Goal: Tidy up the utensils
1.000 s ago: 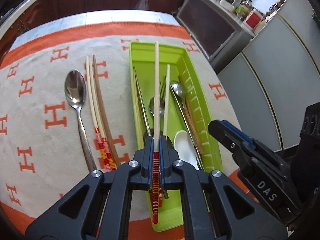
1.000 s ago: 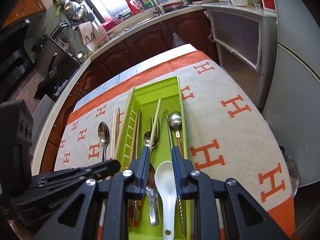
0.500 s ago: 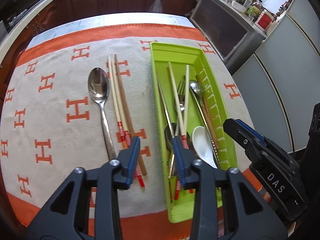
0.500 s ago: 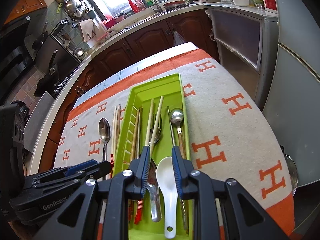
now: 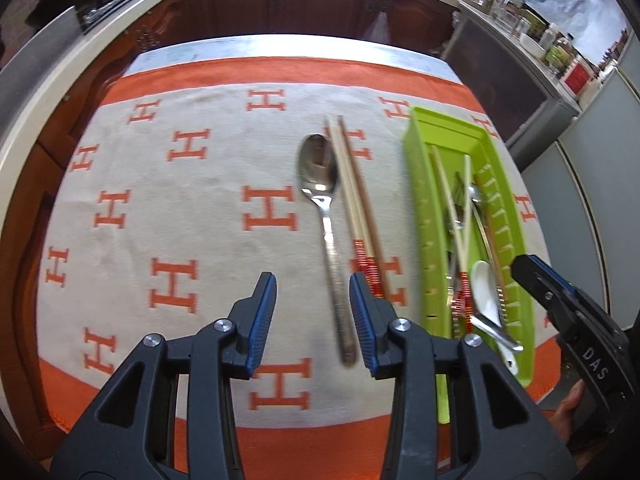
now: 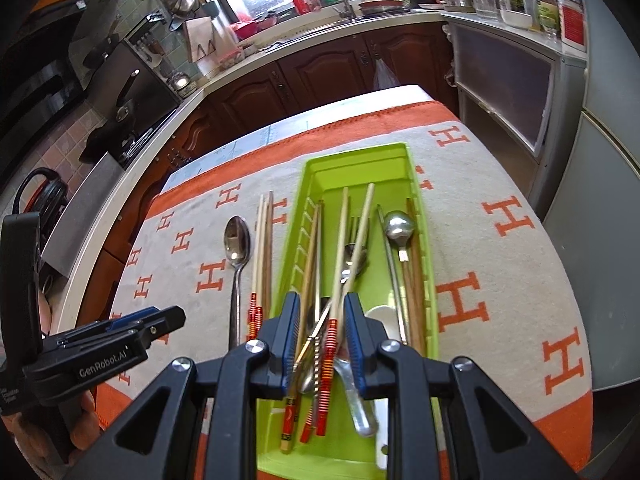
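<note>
Left wrist view: left gripper (image 5: pixel 313 287) jaws spread, empty, lined up beside spoon (image 5: pixel 326 216) and chopsticks (image 5: pixel 358 216) outside tray (image 5: pixel 420 208); right gripper (image 6: pixel 319 308) spread, idle above tray.

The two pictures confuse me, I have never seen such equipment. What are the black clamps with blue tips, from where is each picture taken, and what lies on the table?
The clamps are hand-held grippers: a person holds one in each hand, and each carries a wide-angle camera looking along its fingers. One picture comes from the left gripper, the other from the right gripper. Both are open and hold nothing. On the patterned cloth lie a metal spoon and some chopsticks. Beside them a green tray holds more chopsticks, metal spoons, a fork and a white spoon. The right gripper is above the tray's near end.
</note>
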A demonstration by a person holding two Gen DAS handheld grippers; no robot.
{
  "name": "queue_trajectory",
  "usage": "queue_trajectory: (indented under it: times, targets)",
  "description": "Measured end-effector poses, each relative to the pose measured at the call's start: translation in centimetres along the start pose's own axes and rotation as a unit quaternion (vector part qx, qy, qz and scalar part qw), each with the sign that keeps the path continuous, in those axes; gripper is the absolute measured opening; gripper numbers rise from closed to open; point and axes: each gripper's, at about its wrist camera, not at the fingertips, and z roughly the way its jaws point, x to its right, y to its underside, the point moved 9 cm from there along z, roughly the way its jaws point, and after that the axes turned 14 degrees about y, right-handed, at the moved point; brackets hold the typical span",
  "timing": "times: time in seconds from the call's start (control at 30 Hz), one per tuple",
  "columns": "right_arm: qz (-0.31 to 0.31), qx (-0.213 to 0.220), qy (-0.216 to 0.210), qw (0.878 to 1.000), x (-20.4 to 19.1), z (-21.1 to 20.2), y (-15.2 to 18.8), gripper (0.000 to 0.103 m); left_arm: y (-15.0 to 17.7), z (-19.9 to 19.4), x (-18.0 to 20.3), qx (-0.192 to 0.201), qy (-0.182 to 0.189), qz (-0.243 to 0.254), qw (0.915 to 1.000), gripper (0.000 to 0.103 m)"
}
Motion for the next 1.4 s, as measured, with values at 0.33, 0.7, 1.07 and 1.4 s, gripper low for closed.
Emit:
queue_trajectory:
  times: [0.33, 0.7, 1.07, 1.4]
  targets:
    - [-0.062, -0.035, -0.048, 0.996, -6.8, 0.5, -2.0, 0.022, -2.1, -1.9, -4.3, 0.015, -0.023, -0.017, 0.9995, 0.035]
    - [-0.097, -0.130, -0.003, 0.987, -10.7, 9.1, -3.9, 0.008, -6.7, 3.8, -5.6, -0.005, -0.016, -0.037, 0.9992, 0.035]
    - [-0.138, -0.163, 0.077, 0.974, -10.3, 13.3, -2.6, 0.002, -6.5, 7.4, -8.9, -0.021, -0.002, -0.084, 0.9962, 0.035]
    - [-0.188, -0.186, 0.080, 0.961, -12.7, 13.7, -1.1, 0.007, -5.4, 8.0, -9.1, -0.029, 0.014, -0.097, 0.9948, 0.035]
